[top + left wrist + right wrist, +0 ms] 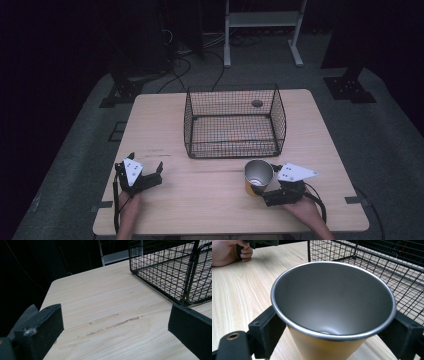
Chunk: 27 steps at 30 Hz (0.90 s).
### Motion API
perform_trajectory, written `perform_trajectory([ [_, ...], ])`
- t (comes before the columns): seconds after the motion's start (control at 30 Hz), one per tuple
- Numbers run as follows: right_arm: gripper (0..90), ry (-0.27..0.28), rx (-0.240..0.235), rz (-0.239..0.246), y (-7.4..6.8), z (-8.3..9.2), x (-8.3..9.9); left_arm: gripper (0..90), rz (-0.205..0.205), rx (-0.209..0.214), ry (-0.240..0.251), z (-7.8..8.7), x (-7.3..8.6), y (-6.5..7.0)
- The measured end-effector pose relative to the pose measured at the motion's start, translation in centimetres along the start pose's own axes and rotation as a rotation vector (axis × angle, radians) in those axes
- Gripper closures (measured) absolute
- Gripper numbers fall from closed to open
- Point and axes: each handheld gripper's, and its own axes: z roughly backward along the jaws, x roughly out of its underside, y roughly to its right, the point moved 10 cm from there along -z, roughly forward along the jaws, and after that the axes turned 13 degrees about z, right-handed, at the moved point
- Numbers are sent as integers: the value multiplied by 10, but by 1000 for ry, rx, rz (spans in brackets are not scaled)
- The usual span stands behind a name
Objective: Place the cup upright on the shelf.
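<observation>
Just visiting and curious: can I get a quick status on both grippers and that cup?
Left gripper open, idle. Right gripper straddling yellow cup; grip unclear. Wire basket just beyond it.

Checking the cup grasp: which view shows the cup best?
Right gripper view: the cup sits close up between that gripper's jaws, with its steel inside, rim and yellow wall plain. The high view shows it small, before the basket.
</observation>
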Motion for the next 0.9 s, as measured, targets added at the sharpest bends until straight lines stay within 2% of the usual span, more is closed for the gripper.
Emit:
perform_trajectory([
  [0.4, 133, -17, 7, -2, 2, -4, -3, 0, 1, 0, -1, 0, 0, 0],
  [0.6, 133, 6, -3, -39, 7, 0, -7, 0, 1, 0, 0, 0, 0, 0],
  [0.73, 133, 11, -16, -48, 10, 3, -13, 0, 1, -1, -1, 0, 0, 0],
  [0.9, 134, 44, -26, -62, 17, 11, -30, 0, 1, -1, 0, 0, 0, 0],
])
